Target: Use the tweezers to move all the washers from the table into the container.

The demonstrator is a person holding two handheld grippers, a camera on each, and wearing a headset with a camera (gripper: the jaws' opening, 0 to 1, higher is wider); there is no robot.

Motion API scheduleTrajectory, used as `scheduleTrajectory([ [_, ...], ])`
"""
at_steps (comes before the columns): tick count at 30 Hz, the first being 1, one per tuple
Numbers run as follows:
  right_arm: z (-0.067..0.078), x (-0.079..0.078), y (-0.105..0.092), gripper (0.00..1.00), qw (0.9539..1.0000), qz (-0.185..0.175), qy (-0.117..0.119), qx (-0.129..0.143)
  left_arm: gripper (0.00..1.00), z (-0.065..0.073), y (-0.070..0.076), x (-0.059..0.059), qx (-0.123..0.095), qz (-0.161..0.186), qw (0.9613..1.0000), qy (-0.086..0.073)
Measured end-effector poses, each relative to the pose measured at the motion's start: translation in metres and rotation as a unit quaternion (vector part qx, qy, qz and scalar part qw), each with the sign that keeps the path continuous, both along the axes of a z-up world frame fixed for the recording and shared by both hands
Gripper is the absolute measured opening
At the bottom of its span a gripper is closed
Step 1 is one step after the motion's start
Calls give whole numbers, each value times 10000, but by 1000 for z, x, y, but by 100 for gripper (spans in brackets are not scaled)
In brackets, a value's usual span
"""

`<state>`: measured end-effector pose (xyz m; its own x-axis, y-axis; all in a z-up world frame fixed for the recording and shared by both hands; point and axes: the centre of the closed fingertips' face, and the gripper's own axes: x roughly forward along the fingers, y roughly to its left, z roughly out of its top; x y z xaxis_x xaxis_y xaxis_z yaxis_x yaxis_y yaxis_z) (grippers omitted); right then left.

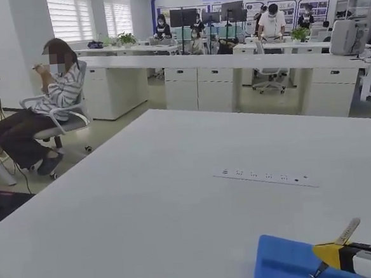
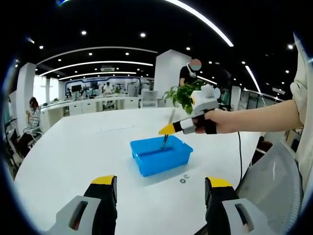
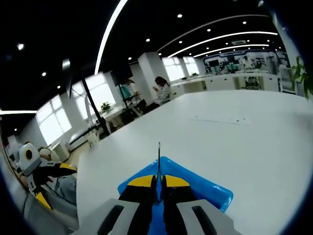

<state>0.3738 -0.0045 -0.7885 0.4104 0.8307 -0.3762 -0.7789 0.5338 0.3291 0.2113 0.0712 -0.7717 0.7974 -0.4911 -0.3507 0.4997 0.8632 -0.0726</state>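
A blue container (image 2: pixel 157 163) stands on the white table (image 2: pixel 73 152). Two small washers (image 2: pixel 183 180) lie on the table just in front of it. My right gripper (image 2: pixel 169 129) is shut on metal tweezers (image 2: pixel 165 139), whose tips point down into the container. In the right gripper view the tweezers (image 3: pixel 158 159) stick out between the shut jaws of the right gripper (image 3: pixel 158 183), over the container (image 3: pixel 208 188). In the head view the container (image 1: pixel 280 263), right gripper (image 1: pixel 327 254) and tweezers (image 1: pixel 346 231) sit at the bottom right. My left gripper (image 2: pixel 161 183) is open and holds nothing, well back from the container.
A white power strip (image 1: pixel 266 177) lies mid-table beyond the container. A potted plant (image 2: pixel 182 95) stands at the table's far side. A seated person (image 1: pixel 46 107) and other people work at desks further off. Bare tabletop (image 1: pixel 133 206) spreads to the left.
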Motion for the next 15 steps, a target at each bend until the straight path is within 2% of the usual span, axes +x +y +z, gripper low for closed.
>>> scheduleTrajectory([
  [9,-20,7,-2,3,9995,32,99,-308,74,0,0,0,-5,22,10000,1],
  [15,-28,9,-3,3,9990,3,111,-436,74,-1,0,0,-10,14,10000,21],
])
